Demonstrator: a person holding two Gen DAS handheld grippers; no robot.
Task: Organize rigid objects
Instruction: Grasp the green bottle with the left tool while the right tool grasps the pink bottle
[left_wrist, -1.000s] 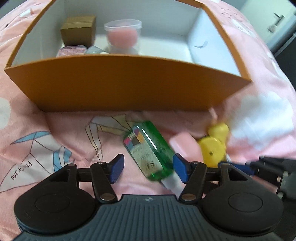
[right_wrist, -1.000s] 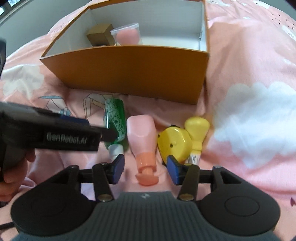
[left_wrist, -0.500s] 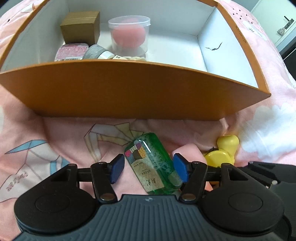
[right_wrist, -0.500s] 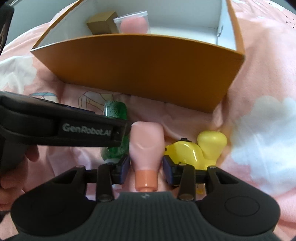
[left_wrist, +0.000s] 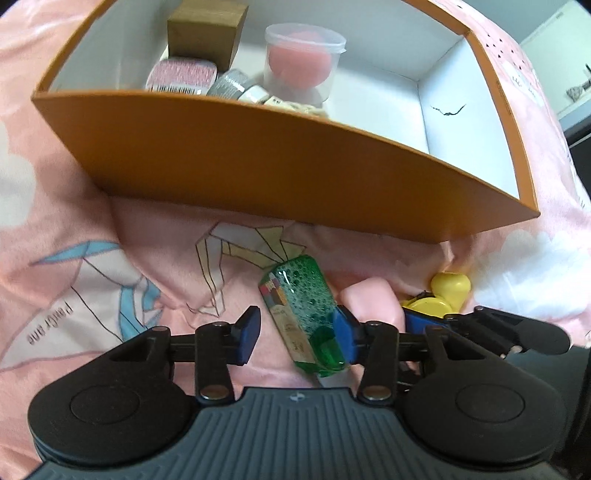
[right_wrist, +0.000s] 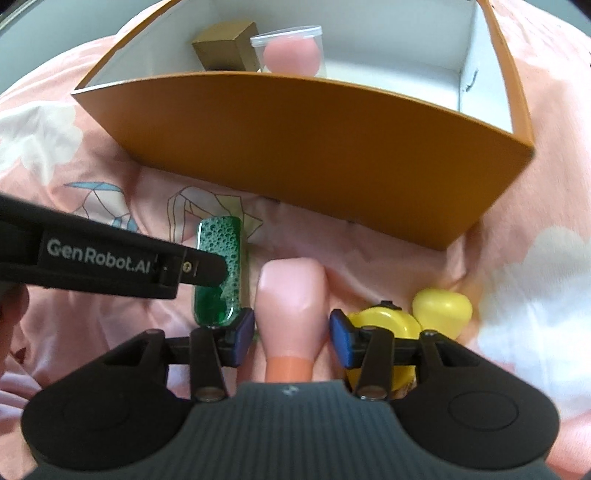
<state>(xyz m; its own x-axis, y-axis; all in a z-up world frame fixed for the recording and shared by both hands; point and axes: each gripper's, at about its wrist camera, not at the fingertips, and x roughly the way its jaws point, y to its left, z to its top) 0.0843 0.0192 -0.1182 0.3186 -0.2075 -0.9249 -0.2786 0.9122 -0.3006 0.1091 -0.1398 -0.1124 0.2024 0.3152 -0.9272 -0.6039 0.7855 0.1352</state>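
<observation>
Now left gripper (left_wrist: 295, 330) closes around green bottle (left_wrist: 301, 314); right gripper (right_wrist: 291, 336) opens around pink bottle (right_wrist: 291, 295).

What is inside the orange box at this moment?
Inside the orange box: a brown cube, a clear cup holding a pink ball, a pink-patterned tin and a grey roll. The front wall hides whatever lies low behind it.
</observation>
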